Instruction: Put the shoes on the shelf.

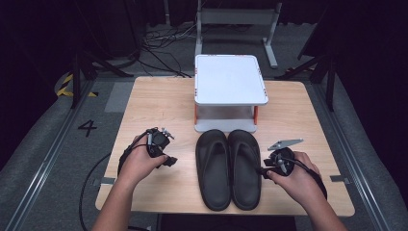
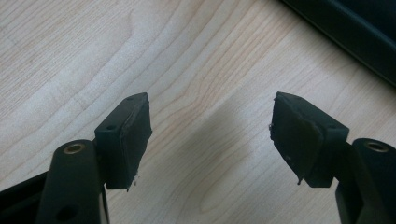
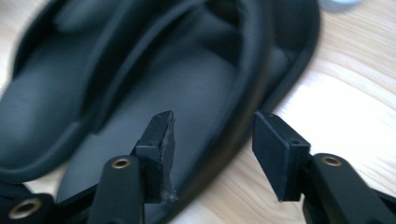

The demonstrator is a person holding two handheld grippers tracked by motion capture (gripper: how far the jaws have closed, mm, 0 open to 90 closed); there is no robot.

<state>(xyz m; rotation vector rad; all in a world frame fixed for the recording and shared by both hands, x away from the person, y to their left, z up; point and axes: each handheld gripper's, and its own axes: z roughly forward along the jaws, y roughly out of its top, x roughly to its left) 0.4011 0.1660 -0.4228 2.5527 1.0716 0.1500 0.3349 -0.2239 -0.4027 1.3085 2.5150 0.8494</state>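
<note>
High view, smooth black slippers (image 1: 230,168) (rounded), wood-grain table (image 1: 159,103)

Both my grippers: matte black bodies, black cable off each. Right gripper (image 1: 272,169) w/ grey 3-cornered plate on top. Left gripper (image 1: 163,153): small silver hardware on top. Fingers (image 2: 127,140) black, flat pads, brass-coloured pivot rivets. Forearms bare, no sleeves.

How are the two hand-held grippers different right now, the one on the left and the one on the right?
The left gripper has its jaws spread wide over bare light wooden table, with nothing between them. The right gripper has its jaws open less widely, straddling the outer edge of the right-hand black rubber sandal without visibly pressing it. The left gripper sits apart from the sandals; the right is at one. Both have black jaws.
</note>
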